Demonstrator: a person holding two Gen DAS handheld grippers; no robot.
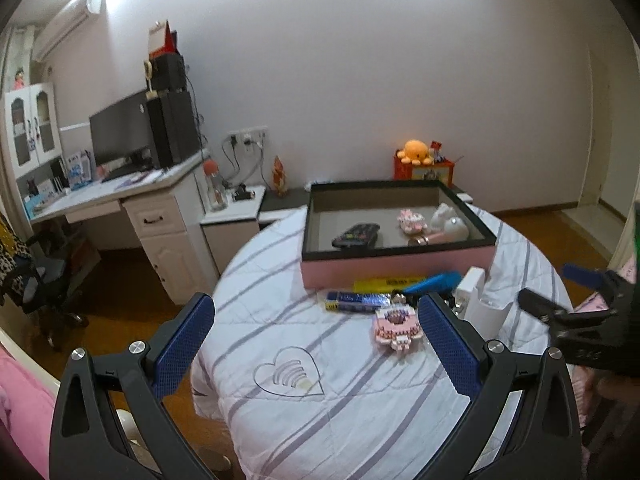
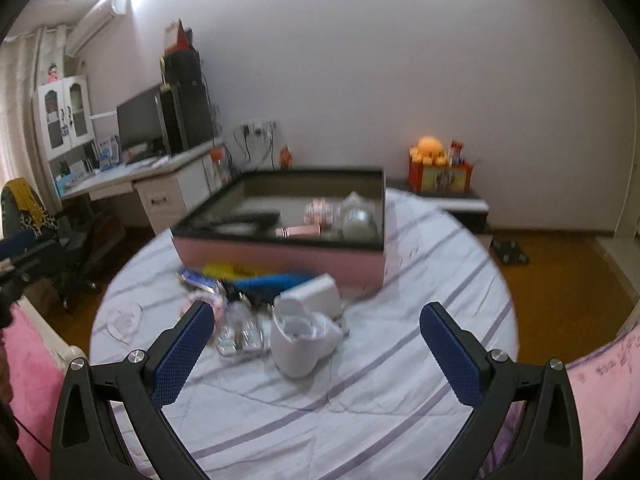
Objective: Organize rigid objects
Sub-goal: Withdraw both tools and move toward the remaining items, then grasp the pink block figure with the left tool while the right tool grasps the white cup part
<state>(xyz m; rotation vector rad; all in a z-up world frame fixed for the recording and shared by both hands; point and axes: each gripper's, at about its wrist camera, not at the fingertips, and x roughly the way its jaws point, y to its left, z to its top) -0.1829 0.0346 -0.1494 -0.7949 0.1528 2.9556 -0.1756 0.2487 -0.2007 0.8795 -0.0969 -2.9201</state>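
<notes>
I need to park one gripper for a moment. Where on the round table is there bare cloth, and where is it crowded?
Bare cloth lies around the stitched heart outline on the striped tablecloth, toward the near edge, and right of the white plastic holder. It is crowded just in front of the pink open-top box, where the yellow, blue and pink items cluster.

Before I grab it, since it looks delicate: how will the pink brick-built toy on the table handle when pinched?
The pink brick-built toy looks made of tiny studded blocks, so it is probably rigid but may shed pieces if squeezed hard. It lies flat on the cloth, so it should not roll. It seems small, likely light.
</notes>
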